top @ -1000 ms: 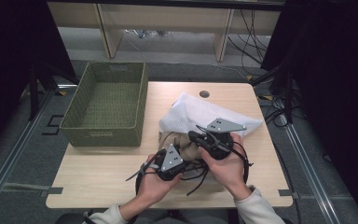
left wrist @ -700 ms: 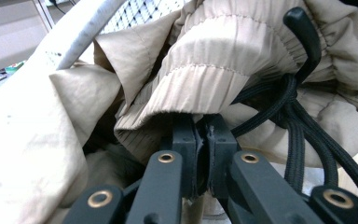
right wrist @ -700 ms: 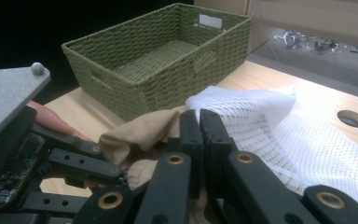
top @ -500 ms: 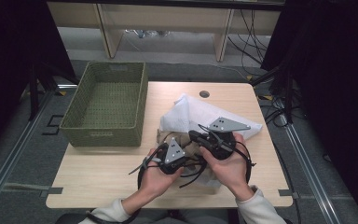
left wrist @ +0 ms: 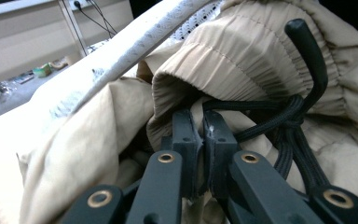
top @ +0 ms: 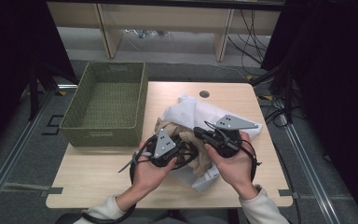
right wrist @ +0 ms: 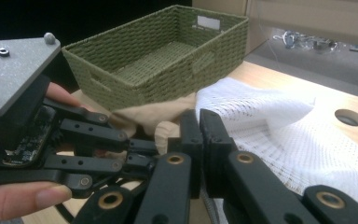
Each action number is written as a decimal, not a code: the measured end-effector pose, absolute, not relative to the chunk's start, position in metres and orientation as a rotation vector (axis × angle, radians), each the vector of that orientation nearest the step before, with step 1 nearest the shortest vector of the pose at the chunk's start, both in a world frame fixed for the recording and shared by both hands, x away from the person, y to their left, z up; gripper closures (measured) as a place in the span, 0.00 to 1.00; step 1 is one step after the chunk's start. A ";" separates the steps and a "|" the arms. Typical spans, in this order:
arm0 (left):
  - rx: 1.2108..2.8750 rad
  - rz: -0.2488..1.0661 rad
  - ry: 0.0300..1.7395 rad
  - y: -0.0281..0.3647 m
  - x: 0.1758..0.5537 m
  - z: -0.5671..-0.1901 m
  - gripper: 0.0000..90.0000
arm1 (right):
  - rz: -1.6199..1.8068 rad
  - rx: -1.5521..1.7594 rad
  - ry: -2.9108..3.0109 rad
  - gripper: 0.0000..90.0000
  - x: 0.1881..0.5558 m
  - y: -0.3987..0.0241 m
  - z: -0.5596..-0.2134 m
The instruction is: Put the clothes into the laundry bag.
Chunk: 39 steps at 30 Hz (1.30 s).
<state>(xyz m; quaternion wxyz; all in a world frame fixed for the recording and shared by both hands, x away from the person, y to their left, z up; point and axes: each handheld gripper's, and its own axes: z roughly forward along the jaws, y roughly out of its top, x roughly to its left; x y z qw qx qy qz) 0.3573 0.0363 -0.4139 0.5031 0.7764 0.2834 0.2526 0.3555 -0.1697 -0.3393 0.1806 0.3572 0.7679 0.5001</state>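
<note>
A beige garment [top: 168, 127] with a gathered elastic band [left wrist: 242, 51] lies bunched on a white mesh cloth [top: 186, 112] at the table's middle. My left gripper [top: 190, 152] points right into the bunch. In the left gripper view its jaws [left wrist: 201, 128] are shut on a fold of the beige fabric. My right gripper [top: 198, 133] points left just above it, jaws [right wrist: 199, 126] pressed together with beige cloth [right wrist: 154, 114] gathered at their tips. The left gripper [right wrist: 137, 150] sits close at the left of the right gripper view, a thumb below it.
A green woven basket [top: 105, 105] stands at the table's left, with nothing showing inside [right wrist: 168, 60]. A round cable hole [top: 204, 94] is in the tabletop [top: 98, 182] behind the cloths. A black cable [left wrist: 303, 46] loops over the beige fabric. Shelving and cables lie beyond the far edge.
My left hand has lifted a little and shifted toward the right gripper, drawing the beige fabric up with it. The right hand has stayed in place.
</note>
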 end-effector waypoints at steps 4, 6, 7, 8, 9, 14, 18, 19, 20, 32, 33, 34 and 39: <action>1.896 0.596 0.683 0.033 0.359 -0.421 0.94 | 1.406 1.030 2.178 1.00 0.358 -0.168 -0.344; 1.911 0.601 0.682 0.029 0.360 -0.422 0.94 | 1.382 1.025 2.184 1.00 0.360 -0.169 -0.347; 1.918 0.600 0.674 0.028 0.361 -0.423 0.94 | 1.379 1.028 2.191 1.00 0.361 -0.169 -0.348; 1.928 0.594 0.674 0.025 0.361 -0.423 0.94 | 1.384 1.026 2.188 1.00 0.361 -0.168 -0.349; 1.939 0.596 0.664 0.024 0.362 -0.423 0.94 | 1.369 1.022 2.192 1.00 0.361 -0.169 -0.349; 1.953 0.588 0.655 0.015 0.368 -0.426 0.94 | 1.368 0.999 2.208 1.00 0.360 -0.166 -0.351; 1.904 0.595 0.683 0.016 0.370 -0.422 0.94 | 1.418 1.018 2.209 1.00 0.356 -0.165 -0.347; 1.900 0.605 0.679 0.017 0.371 -0.420 0.94 | 1.419 1.012 2.204 1.00 0.355 -0.166 -0.345; 1.900 0.610 0.675 0.017 0.371 -0.419 0.94 | 1.415 1.008 2.189 1.00 0.355 -0.168 -0.342; 1.923 0.620 0.671 0.010 0.377 -0.419 0.94 | 1.458 1.012 2.177 1.00 0.352 -0.171 -0.336; 1.922 0.616 0.678 0.009 0.378 -0.420 0.94 | 1.457 1.023 2.181 1.00 0.352 -0.171 -0.337; 1.926 0.615 0.677 0.008 0.379 -0.422 0.94 | 1.448 1.027 2.182 1.00 0.353 -0.171 -0.338; 1.925 0.608 0.687 0.004 0.384 -0.425 0.94 | 1.425 1.028 2.185 1.00 0.354 -0.170 -0.341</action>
